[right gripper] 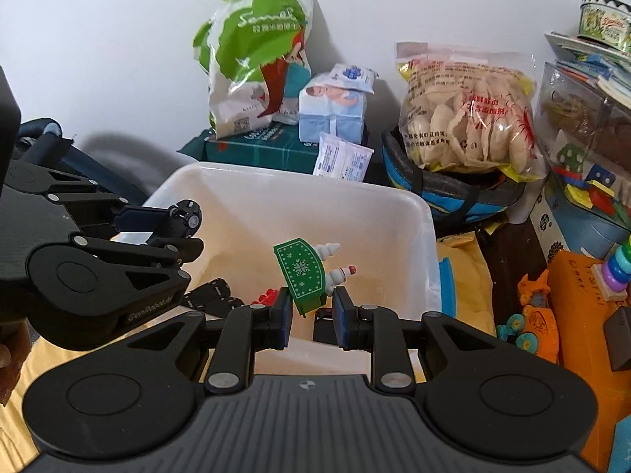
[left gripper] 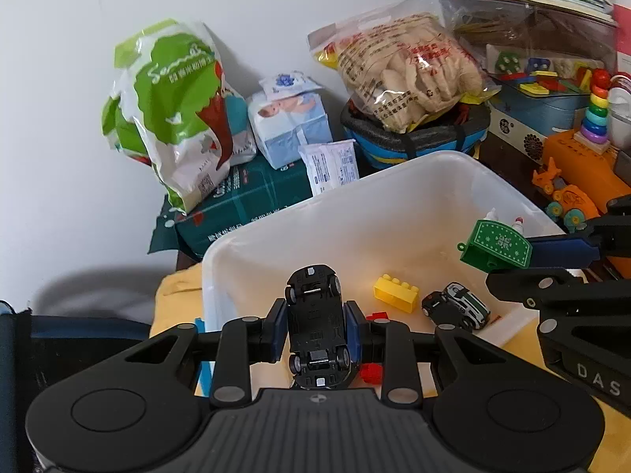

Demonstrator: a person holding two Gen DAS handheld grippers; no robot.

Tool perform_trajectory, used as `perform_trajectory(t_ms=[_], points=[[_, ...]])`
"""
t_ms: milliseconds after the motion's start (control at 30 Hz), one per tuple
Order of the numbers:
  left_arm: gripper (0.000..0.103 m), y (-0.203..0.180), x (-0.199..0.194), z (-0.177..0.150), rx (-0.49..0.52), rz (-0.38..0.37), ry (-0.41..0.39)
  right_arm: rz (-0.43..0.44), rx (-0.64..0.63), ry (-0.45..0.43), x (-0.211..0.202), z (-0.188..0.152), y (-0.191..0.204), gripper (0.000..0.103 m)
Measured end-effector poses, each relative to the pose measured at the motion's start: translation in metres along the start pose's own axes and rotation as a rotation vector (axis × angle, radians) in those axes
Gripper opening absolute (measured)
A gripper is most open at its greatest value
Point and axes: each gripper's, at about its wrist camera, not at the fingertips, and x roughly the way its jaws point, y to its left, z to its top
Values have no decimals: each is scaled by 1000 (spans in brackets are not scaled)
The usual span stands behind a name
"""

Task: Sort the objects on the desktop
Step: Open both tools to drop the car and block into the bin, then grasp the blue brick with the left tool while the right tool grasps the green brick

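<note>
The black toy car is upside down, wheels up, pinched between the two fingers of the left gripper, and it hangs over the near edge of the white plastic bin. The right gripper has its fingers spread a little, and the green toy sleigh leans on its left finger over the bin. I cannot tell if the other finger touches the sleigh. Inside the bin lie a yellow building brick, a small green and white toy car beside the brick, and a red brick near the front wall. Behind the bin stand a green and white bag and a bag of crackers.
</note>
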Motion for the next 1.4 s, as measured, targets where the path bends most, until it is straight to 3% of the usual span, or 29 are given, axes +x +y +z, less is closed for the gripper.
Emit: perform_trajectory(t_ms=[133, 233, 267, 567, 800, 967, 1067, 1233, 1400], points=[[36, 5, 12, 0, -20, -12, 19, 2, 8, 20, 15, 2, 0, 25], [57, 7, 14, -1, -31, 3, 10, -8, 20, 24, 22, 3, -1, 31], [59, 8, 13, -1, -33, 7, -1, -8, 24, 23, 23, 4, -1, 31], [59, 11, -16, -1, -25, -9, -48, -15, 33, -23, 4, 4, -2, 31], [65, 16, -61, -28, -59, -10, -110, -10, 5, -69, -30, -10, 4, 33], [65, 5, -63, -69, -21, -47, -32, 10, -15, -38, -39, -37, 10, 33], [65, -6, -49, -95, 19, -31, 45, 1, -56, 1, -36, -60, 15, 33], [65, -19, -16, -129, 21, -74, 170, 34, -31, 83, -27, -93, 15, 33], [52, -17, 17, -143, -27, -109, 272, 73, 0, 138, -21, -118, 16, 33]])
